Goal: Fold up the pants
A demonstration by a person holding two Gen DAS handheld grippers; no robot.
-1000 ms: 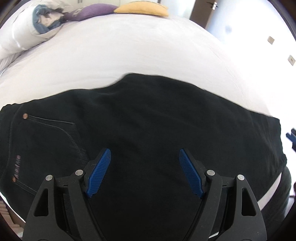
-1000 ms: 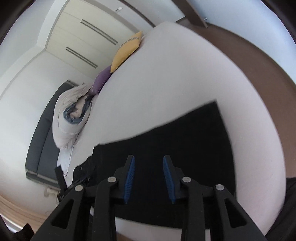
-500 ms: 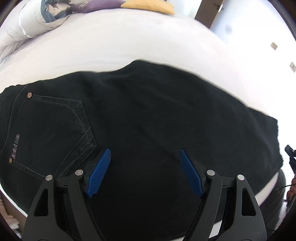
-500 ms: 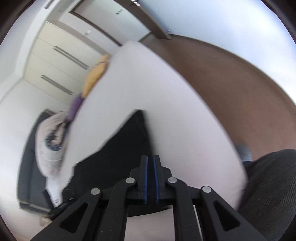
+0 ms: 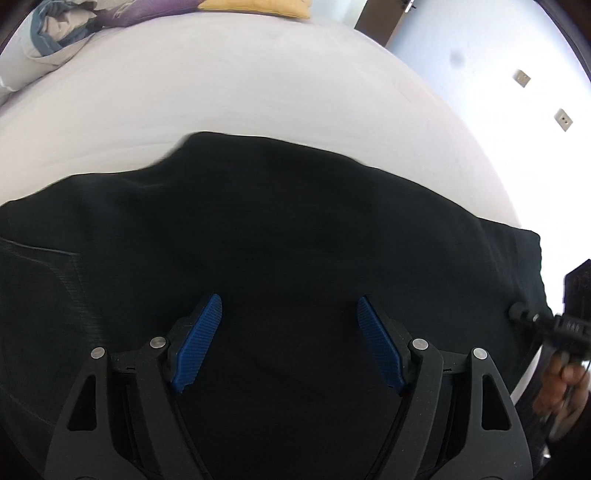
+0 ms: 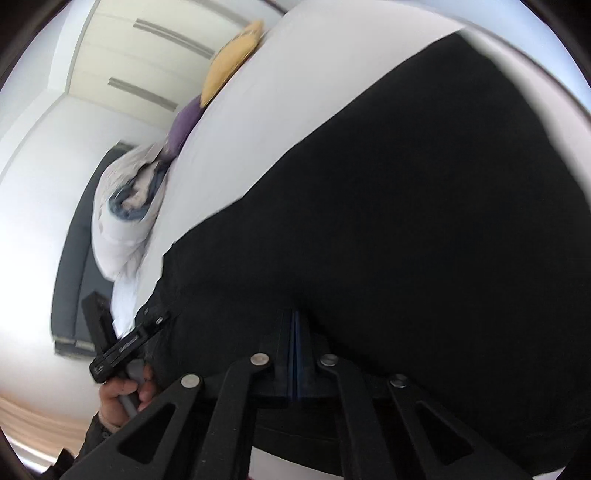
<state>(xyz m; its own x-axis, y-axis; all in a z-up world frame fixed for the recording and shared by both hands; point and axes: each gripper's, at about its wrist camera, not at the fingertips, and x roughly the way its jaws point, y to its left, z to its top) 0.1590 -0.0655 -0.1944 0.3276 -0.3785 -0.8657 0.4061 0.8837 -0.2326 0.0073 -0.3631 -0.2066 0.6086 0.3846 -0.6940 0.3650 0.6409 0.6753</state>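
Note:
Black pants (image 5: 288, 229) lie across the near part of a white bed (image 5: 240, 88), folded lengthwise, with a stitched back pocket at the left. My left gripper (image 5: 290, 314) is open and empty, hovering just over the middle of the pants. In the right wrist view the pants (image 6: 424, 206) fill the frame. My right gripper (image 6: 295, 321) is shut, its blue pads pressed together at the near edge of the black cloth; whether cloth is pinched between them is hidden.
A yellow pillow (image 5: 258, 5), a purple pillow (image 5: 147, 14) and a bunched white duvet (image 5: 44, 40) lie at the head of the bed. A white wardrobe (image 6: 147, 66) stands beyond. The right hand-held unit (image 5: 569, 325) shows at the pants' right end.
My right gripper closed from partly open to shut and swung down close onto the pants' near edge. My left gripper stayed open, shifting slightly right over the pants.

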